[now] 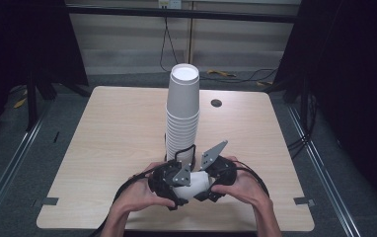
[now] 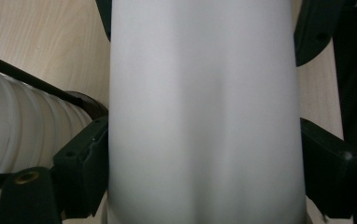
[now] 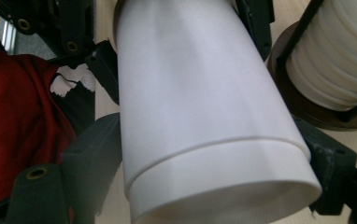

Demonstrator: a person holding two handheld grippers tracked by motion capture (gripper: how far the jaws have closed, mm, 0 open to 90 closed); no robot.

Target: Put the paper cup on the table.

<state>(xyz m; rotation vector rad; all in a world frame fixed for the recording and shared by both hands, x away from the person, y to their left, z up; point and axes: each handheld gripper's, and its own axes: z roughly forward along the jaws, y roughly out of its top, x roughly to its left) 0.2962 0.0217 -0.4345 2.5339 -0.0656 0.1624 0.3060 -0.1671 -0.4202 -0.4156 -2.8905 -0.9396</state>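
- Left hand (image 1: 137, 195): resting at the near edge of the table (image 1: 102, 148), wrapping the left gripper (image 1: 176, 185); its jaws are pressing both sides of a white paper cup (image 1: 194, 186), gripping it.
- Right hand (image 1: 245, 187): lying just beside the left one, carrying the right gripper (image 1: 207, 183); its jaws are closing on the same cup from the other end, gripping it. In the right gripper view the cup (image 3: 204, 116) is showing a second rim line near its mouth, so two nested cups may be sitting there; I cannot tell for sure.
- Cup: lying on its side between the two grippers, low over the near middle of the table. In the left gripper view its wall (image 2: 204, 112) is running straight up between the jaws.
- Stack of cups (image 1: 182, 113): standing upright, mouths down, just behind the grippers, on a dark round base (image 3: 307, 109).
- Dark round hole (image 1: 216, 103): sitting in the table's far part, right of the stack.
- Cables (image 1: 236, 75): trailing on the floor beyond the table.
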